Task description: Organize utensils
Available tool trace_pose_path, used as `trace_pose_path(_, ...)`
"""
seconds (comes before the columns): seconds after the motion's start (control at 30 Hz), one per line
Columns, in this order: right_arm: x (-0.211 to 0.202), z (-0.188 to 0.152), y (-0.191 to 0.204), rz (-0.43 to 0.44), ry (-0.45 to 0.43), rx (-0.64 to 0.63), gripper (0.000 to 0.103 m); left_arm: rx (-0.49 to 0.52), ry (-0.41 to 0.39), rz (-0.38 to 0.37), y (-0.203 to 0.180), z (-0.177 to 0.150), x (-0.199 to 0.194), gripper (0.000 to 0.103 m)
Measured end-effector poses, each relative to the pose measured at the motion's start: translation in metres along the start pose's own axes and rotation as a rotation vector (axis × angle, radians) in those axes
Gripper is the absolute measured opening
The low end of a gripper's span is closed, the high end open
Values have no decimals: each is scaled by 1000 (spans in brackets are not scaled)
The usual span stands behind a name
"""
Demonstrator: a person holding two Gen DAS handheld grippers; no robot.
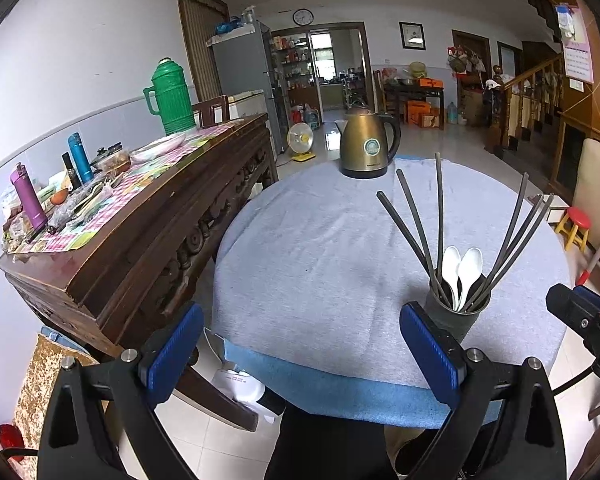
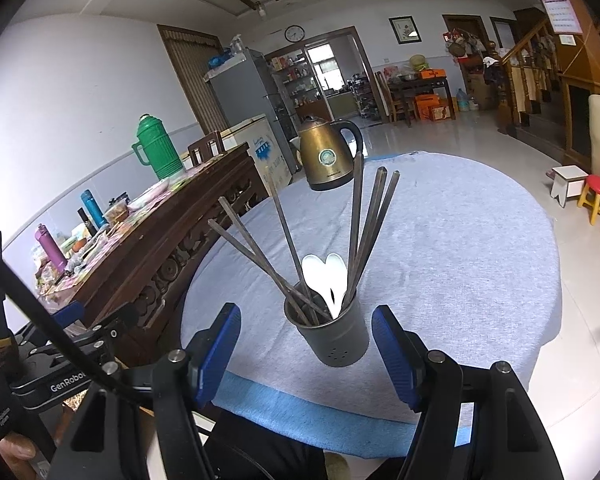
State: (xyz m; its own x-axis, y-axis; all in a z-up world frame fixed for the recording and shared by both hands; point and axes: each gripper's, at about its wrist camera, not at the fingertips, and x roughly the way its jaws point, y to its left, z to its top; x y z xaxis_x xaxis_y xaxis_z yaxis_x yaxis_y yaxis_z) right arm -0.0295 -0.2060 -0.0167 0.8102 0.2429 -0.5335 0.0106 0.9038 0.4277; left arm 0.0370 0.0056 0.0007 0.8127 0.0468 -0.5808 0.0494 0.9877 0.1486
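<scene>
Soft daylight from the far window (image 1: 323, 54) fills both sharp, evenly bright views, glaring on the tiled floor (image 1: 428, 136), casting faint shadows on the table (image 1: 320, 248), while fisheye bending and dark vignetting mark the corners.
</scene>
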Motion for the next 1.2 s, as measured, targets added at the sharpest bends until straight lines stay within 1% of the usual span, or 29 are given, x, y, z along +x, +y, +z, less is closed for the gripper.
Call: trace_pose_path(1.2,0,-1,0,2,5,4,72,8,-1,3,0,-2,-1,98)
